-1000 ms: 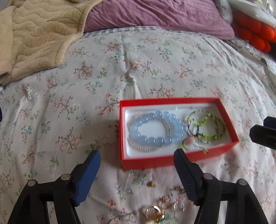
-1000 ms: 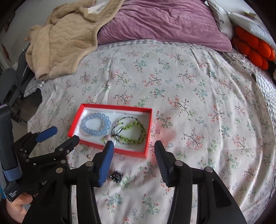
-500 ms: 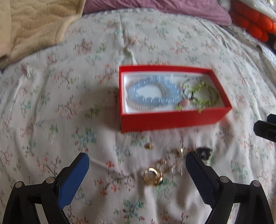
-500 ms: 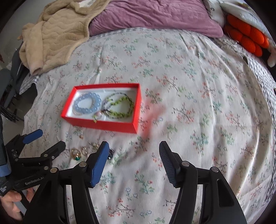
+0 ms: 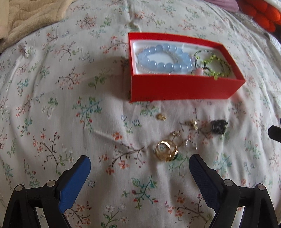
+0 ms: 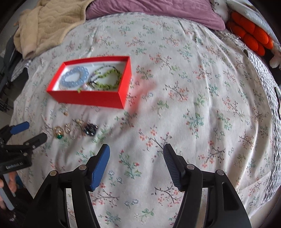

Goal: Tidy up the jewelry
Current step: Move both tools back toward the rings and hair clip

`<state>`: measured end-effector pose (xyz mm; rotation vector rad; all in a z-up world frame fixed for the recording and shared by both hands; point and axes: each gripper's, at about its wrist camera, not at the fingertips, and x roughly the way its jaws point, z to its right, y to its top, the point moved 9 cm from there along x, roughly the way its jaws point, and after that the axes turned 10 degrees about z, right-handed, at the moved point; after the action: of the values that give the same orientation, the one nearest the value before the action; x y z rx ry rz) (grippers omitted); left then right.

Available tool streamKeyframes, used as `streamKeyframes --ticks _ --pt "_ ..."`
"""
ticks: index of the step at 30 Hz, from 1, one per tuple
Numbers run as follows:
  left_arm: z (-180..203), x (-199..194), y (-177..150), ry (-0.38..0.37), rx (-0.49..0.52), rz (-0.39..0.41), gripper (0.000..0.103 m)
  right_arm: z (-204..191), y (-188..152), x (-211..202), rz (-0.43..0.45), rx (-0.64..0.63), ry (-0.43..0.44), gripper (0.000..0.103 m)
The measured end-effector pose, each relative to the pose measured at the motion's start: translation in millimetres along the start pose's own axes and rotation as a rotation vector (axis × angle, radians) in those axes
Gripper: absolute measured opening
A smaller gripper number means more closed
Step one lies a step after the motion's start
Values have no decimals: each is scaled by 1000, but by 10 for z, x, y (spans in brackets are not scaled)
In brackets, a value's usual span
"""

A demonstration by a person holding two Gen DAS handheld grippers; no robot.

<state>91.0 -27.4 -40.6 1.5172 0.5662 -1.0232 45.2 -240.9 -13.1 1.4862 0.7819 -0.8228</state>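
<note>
While both tools point down at the bed [image 6: 202, 91], nothing sits between their fingers. On the floral sheet a red box [image 5: 177, 87] lies far of the loose pieces; it holds a blue bead bracelet [image 5: 164, 59] on the left and a green bracelet [image 5: 216, 67] on the right, touching each other. Near the box, scattered on the sheet, lie a small gold stud [image 5: 161, 117], a gold ring cluster [image 5: 166, 149] with a green stone, some small clear and gold pieces just beside it, and a black beaded piece [image 5: 218, 126] furthest right. The left tool [image 5: 139, 172] hovers near the ring cluster, spread wide, the cluster just far of its right finger. The right tool [image 6: 136, 163] hovers over bare sheet, well right of the jewelry, its jaws parted and empty. A tan blanket [image 6: 51, 24] and purple pillow [image 6: 149, 10] lie at the far end.
</note>
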Motion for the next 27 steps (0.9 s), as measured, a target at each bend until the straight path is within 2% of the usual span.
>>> streamKeyframes --ticks 16,24,27 --pt "83 136 -374 -13 139 -1 94 -38 -443 204 -72 -124 -51 66" --pt "240 115 -407 -78 221 98 94 -103 -557 337 -81 -121 -20 66" --pt "278 103 -371 -109 228 141 88 -106 -587 398 -87 -124 -25 66"
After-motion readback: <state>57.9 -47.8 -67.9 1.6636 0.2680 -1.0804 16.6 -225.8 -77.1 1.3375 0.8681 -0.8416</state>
